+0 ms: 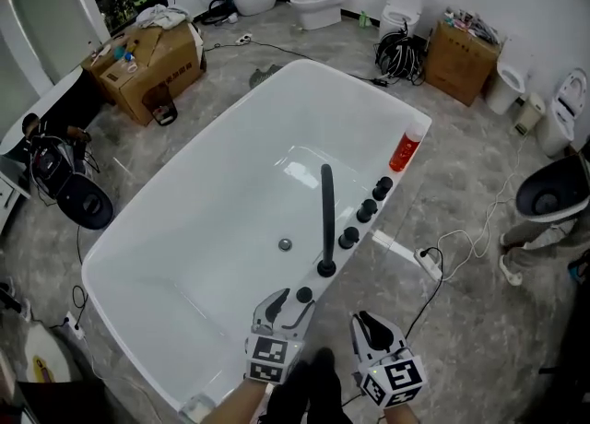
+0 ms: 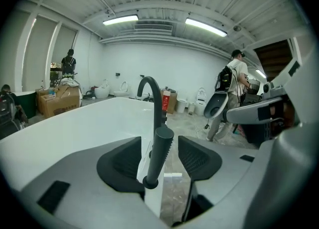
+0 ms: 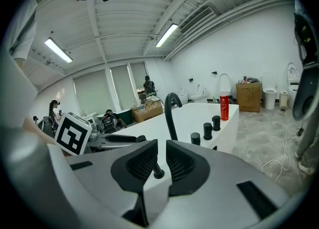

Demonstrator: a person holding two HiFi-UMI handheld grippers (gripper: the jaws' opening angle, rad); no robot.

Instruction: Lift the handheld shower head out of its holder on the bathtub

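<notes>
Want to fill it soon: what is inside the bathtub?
Only a round drain shows on the white floor of the bathtub. The black faucet spout overhangs it and covers a strip of floor behind it.

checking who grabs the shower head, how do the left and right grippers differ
Left gripper has jaws wide apart with the shower head between them, untouched; right gripper has them nearly together, holding nothing. Left gripper sits over the tub rim; right gripper is off it, over the floor. Both carry marker cubes.
</notes>
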